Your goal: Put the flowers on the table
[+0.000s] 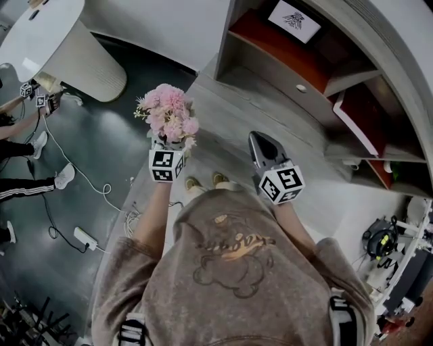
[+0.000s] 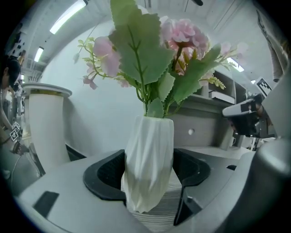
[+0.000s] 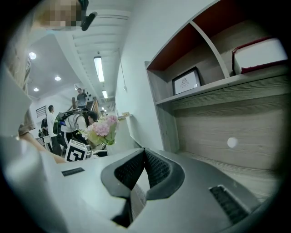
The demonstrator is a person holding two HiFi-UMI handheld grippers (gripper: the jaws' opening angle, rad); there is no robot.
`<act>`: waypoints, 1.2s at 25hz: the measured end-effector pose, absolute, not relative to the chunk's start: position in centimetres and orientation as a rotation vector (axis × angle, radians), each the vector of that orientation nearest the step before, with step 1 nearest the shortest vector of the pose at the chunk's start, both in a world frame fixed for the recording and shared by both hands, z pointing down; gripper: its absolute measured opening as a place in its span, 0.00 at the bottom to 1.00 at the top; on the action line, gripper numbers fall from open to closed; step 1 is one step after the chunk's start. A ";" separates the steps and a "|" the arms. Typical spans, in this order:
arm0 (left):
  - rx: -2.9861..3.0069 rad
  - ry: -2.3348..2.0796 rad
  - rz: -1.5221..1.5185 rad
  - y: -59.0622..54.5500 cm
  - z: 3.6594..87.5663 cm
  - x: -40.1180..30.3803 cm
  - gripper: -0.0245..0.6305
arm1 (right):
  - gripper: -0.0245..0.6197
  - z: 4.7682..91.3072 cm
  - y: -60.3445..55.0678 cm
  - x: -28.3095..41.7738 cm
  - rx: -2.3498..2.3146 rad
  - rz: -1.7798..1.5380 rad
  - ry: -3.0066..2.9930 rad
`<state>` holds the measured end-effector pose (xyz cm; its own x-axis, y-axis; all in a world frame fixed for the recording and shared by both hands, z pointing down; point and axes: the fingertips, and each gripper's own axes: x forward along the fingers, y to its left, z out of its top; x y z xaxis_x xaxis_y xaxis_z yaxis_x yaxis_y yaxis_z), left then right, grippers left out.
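Note:
A bunch of pink flowers with green leaves stands in a white ribbed vase. My left gripper is shut on the vase, holding it upright in the air above the floor. In the left gripper view the blooms tower over the black jaws, which press both sides of the vase. My right gripper is shut with nothing in it, its jaws touching at the tips. The right gripper view shows the flowers off to the left. A round white table stands far to the upper left.
A grey wooden shelf unit with red-brown backs runs along the right, holding a framed picture and a low drawer knob. Cables and a power strip lie on the dark floor at left. Other people stand further off.

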<state>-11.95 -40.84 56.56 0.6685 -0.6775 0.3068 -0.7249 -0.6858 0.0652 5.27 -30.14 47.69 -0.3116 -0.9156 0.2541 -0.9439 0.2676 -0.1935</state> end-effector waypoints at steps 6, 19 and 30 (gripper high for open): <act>2.712 -1.157 0.369 -40.9 56.5 -11.8 0.56 | 0.04 47.7 -30.1 5.5 1.789 0.470 -2.415; 2.671 -1.147 0.357 -40.6 56.5 -12.0 0.56 | 0.04 47.7 -30.6 4.5 1.758 0.472 -2.439; 2.648 -1.158 0.333 -39.9 54.7 -13.0 0.56 | 0.04 47.9 -31.7 2.7 1.685 0.477 -2.503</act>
<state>-13.02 -39.94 54.72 0.6614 -0.6885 0.2973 -0.7413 -0.6605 0.1194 2.66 -31.74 47.87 -0.3889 -0.8888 0.2426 -0.9157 0.3439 -0.2079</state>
